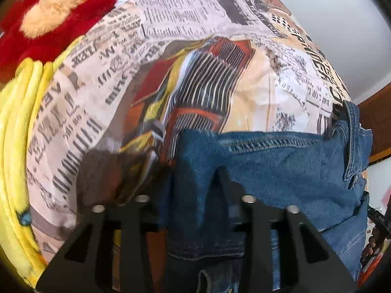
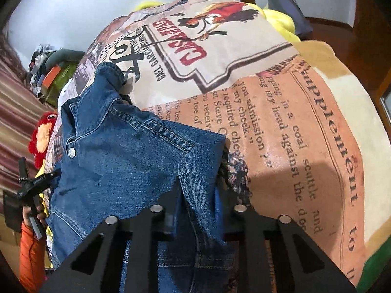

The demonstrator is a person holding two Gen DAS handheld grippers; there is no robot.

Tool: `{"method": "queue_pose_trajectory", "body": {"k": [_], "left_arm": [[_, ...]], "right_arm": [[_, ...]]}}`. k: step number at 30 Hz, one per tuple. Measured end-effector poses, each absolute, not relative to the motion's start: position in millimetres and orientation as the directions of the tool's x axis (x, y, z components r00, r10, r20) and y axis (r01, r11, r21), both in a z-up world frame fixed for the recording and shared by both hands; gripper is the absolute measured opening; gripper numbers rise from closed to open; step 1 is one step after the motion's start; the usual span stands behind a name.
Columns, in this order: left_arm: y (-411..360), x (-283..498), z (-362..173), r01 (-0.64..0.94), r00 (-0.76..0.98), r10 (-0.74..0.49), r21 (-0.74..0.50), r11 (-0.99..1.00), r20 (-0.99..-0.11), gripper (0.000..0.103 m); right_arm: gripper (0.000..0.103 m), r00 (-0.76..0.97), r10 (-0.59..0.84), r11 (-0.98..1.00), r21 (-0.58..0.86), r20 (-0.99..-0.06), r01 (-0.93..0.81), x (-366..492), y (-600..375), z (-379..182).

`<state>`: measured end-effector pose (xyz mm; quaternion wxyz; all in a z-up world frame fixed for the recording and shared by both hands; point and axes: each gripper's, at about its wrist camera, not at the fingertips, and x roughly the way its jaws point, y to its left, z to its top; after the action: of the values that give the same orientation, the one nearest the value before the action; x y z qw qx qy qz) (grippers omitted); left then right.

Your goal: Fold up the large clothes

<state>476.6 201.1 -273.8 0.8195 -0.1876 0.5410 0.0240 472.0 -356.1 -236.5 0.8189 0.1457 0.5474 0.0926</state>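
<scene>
Both claws point steeply down at a bed covered by a newspaper-print bedspread (image 1: 102, 78). In the left wrist view the left claw (image 1: 195, 183) sits at the lower centre of the frame, its jaws closed on a raised fold of the blue denim garment (image 1: 281, 161), which spreads from there to the right edge. In the right wrist view the right claw (image 2: 198, 195) is likewise at the lower centre, pinching a corner of the same denim; the cloth fills the lower left of that frame, with a metal snap button (image 2: 71, 151) showing.

The fingertips of both claws are buried in cloth, so the pads themselves cannot be seen. At the left edge of the right wrist view the other claw's black frame is partly cut off, held by a hand above an orange sleeve (image 2: 30, 251).

A red plush toy (image 1: 48, 17) lies at the upper left of the left wrist view, above a yellow blanket (image 1: 17, 146) along the left edge. Blurred clutter sits at the far upper left of the right wrist view.
</scene>
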Motion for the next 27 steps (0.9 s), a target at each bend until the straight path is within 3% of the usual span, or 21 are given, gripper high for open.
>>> {"method": "queue_pose_trajectory", "body": {"k": [2, 3, 10, 18, 22, 27], "left_arm": [[196.7, 477.2, -266.9, -0.229, 0.424, -0.110, -0.224, 0.947, -0.899, 0.008], [193.8, 476.6, -261.2, -0.217, 0.436, -0.092, -0.204, 0.955, -0.895, 0.004], [171.9, 467.0, -209.1, -0.188, 0.544, 0.065, -0.046, 0.981, -0.836, 0.003], [187.9, 472.4, -148.9, -0.193, 0.658, 0.094, -0.047, 0.980, -0.747, 0.003], [194.0, 486.1, -141.1, -0.222, 0.688, 0.181, 0.034, 0.975, -0.703, 0.000], [203.2, 502.7, -163.3, -0.197, 0.634, 0.138, 0.014, 0.980, -0.761, 0.000]], "right_arm": [[0.015, 0.388, 0.283, 0.954, 0.300, -0.877, -0.018, 475.3, -350.5, -231.7], [0.015, 0.399, 0.256, 0.964, 0.265, -0.881, -0.034, 478.9, -346.4, -226.2], [0.013, 0.482, 0.219, 0.976, 0.191, -0.849, -0.108, 509.4, -331.1, -175.0], [0.013, 0.591, 0.148, 0.986, 0.071, -0.793, -0.151, 554.7, -293.8, -126.5], [0.013, 0.596, 0.128, 0.989, 0.057, -0.793, -0.137, 579.6, -283.1, -130.2], [0.014, 0.565, 0.083, 0.993, 0.021, -0.821, -0.115, 595.3, -281.2, -163.0]]}}
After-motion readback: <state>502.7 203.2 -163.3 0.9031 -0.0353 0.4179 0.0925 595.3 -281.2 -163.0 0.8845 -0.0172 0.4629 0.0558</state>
